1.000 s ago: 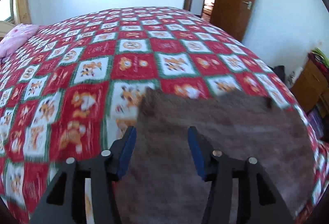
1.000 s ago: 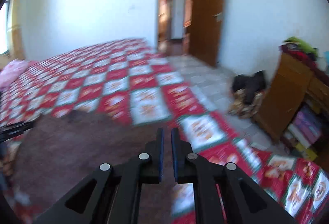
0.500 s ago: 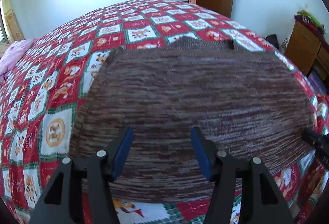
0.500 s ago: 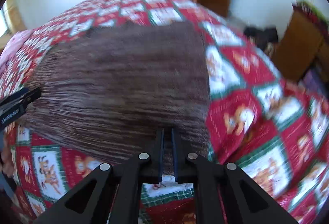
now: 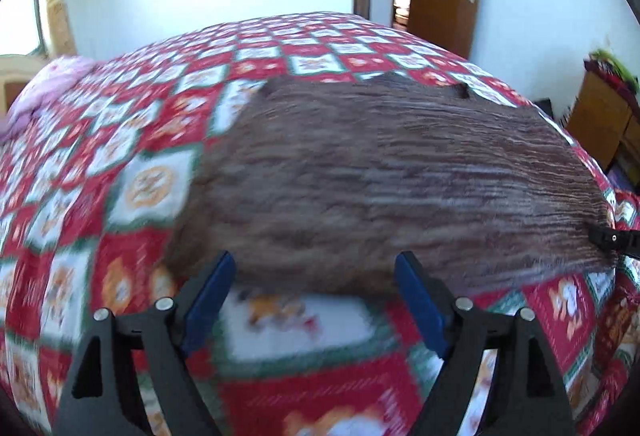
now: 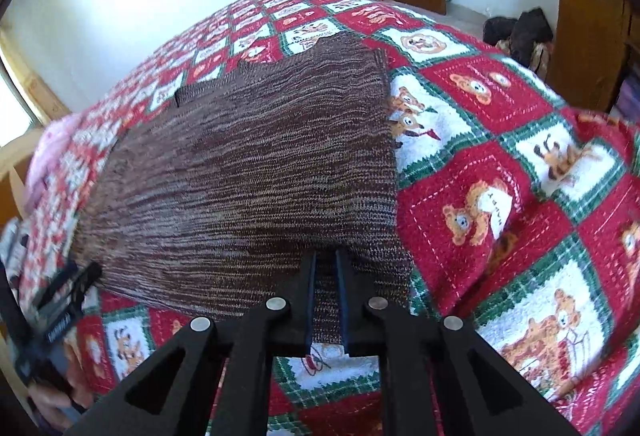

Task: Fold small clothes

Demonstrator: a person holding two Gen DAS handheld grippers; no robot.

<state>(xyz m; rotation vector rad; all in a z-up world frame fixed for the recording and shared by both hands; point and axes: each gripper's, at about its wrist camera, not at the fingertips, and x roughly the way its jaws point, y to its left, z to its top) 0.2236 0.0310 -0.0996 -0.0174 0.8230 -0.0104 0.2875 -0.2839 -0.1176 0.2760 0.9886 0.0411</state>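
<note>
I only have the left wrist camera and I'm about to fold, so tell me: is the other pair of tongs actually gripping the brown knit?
Observer: Yes. The right tongs are shut on the brown knit, pinching its near hem close to the right corner.
Operator: Is that right side lying flat?
Observer: Its right edge runs straight and flat along the bedspread.
Operator: How do my tongs look from over there?
Observer: The left tongs sit by the hem's near left corner, jaws opening. From the right wrist view I can't tell whether they touch the fabric.
</note>
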